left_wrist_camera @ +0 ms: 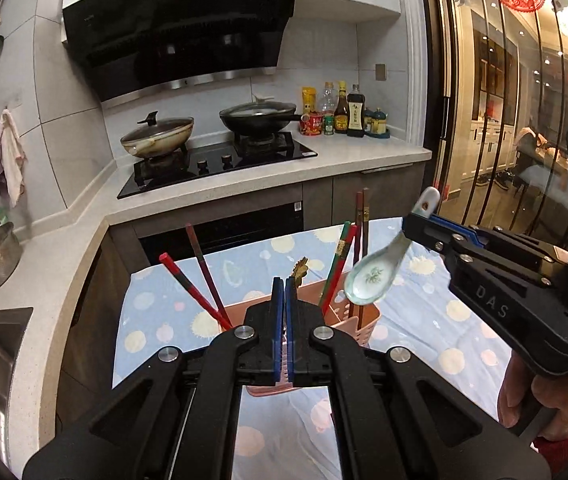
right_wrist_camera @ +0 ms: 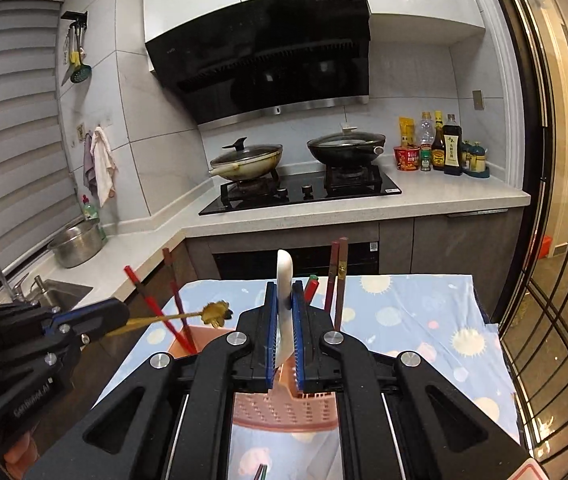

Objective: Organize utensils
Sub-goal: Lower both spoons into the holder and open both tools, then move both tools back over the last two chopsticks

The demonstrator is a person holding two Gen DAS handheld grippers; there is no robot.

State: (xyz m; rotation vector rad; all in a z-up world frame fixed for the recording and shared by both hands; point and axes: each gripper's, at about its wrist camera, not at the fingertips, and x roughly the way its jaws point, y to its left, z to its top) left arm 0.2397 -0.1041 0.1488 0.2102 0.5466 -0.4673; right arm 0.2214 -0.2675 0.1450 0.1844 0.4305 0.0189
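Note:
My left gripper (left_wrist_camera: 284, 280) is shut on a thin gold utensil whose leaf-shaped end (left_wrist_camera: 300, 266) sticks up past the pads. From the right wrist view it is a gold stem with a leaf end (right_wrist_camera: 215, 314), held level by the left gripper (right_wrist_camera: 121, 314). My right gripper (right_wrist_camera: 284, 286) is shut on a white ceramic spoon (right_wrist_camera: 285, 276), handle up. The spoon's bowl (left_wrist_camera: 368, 280) hangs below the right gripper (left_wrist_camera: 418, 222). Both hover above a pink slotted utensil holder (left_wrist_camera: 350, 314) (right_wrist_camera: 284, 412) with several red and brown chopsticks (left_wrist_camera: 199, 276) (right_wrist_camera: 338, 276) standing in it.
The holder stands on a table with a blue patterned cloth (left_wrist_camera: 424, 320) (right_wrist_camera: 404, 320). Beyond are a counter with a stove (right_wrist_camera: 304, 194), two lidded pans and sauce bottles (right_wrist_camera: 444, 152). A steel pot (right_wrist_camera: 77, 244) and sink (right_wrist_camera: 55, 292) are left. Glass doors (right_wrist_camera: 544, 280) stand right.

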